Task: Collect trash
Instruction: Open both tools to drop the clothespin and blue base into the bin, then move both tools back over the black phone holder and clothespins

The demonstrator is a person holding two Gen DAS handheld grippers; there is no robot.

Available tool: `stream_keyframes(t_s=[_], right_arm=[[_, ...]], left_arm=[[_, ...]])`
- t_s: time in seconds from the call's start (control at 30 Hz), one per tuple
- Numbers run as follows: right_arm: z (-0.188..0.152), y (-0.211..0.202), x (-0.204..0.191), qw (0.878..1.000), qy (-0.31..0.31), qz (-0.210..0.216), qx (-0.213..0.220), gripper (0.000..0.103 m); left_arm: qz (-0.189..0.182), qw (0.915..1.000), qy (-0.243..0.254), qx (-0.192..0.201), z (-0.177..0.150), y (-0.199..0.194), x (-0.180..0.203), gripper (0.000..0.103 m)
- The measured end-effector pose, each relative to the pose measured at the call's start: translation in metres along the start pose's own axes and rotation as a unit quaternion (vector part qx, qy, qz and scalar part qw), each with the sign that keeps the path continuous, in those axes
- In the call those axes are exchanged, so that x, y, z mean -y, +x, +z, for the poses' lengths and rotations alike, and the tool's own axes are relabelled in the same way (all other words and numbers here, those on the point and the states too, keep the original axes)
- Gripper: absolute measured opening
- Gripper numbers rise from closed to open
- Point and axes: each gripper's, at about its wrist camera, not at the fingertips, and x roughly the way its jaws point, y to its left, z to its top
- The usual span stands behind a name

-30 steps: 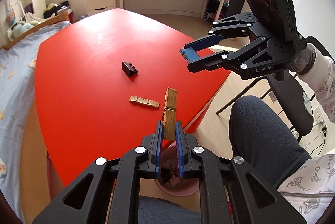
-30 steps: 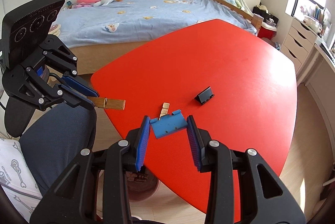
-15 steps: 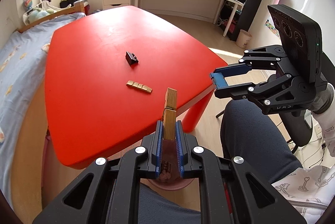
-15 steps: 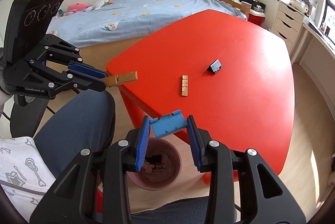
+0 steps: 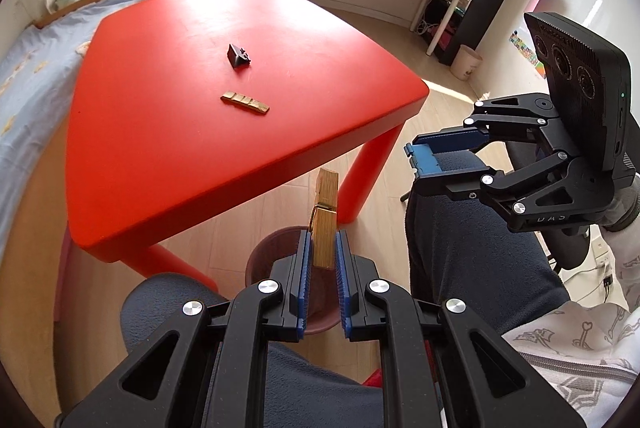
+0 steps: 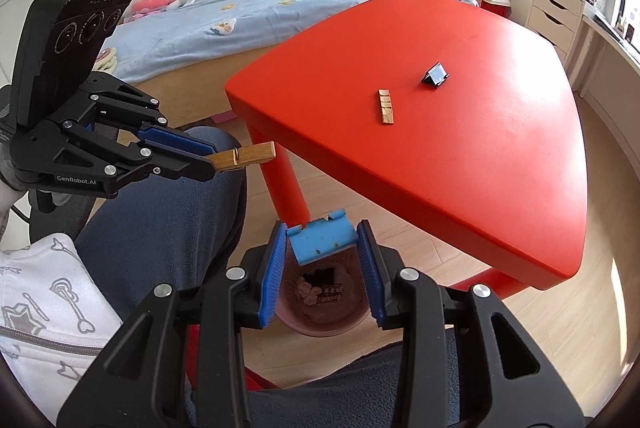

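My left tool (image 5: 323,260) is pinching a wooden spring clothespin (image 5: 325,216) by its tail end, the peg standing up between the ribbed blue pads over the round pinkish plastic bin (image 6: 320,304) on the floor by my knees. It looks light and stiff, so I judge a modest squeeze on the flat wooden sides is enough; gripped too near the spring, it could pop open. My right tool (image 6: 323,248) is clamped on a small blue plastic folded piece (image 6: 322,240), thin-walled and probably a bit slippery, right above the same bin, which holds wrappers. On the glossy red bench (image 5: 168,156), further off, lie a short tan segmented wooden strip (image 5: 245,102) and, beyond it, a small black binder clip (image 5: 239,55). Both look light; I judge the strip best taken across its narrow width.
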Motion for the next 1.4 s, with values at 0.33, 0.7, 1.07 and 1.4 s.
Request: stream_keyframes(t_s=[0.33,0.7,1.07,1.4], right_arm=[[-0.004,0.004,-0.003,1.000,0.006,0.007,-0.006,0.036],[-0.007,0.005,-0.007,1.000,0.011,0.015,-0.005,0.060],[-0.009,0.010,0.001,0.999,0.045,0.000,-0.013,0.100],[-0.010,0.012,0.007,0.996,0.082,0.010,-0.020,0.100]], left_arm=[[-0.006,0.9999,0.003,-0.008,-0.002,0.005,0.003,0.012],[-0.013,0.9999,0.005,-0.010,-0.002,0.008,0.005,0.026],[0.006,0.9988,-0.048,0.010,-0.003,0.003,-0.013,0.095],[0.007,0.9985,-0.054,0.010,-0.001,0.002,-0.015,0.095]])
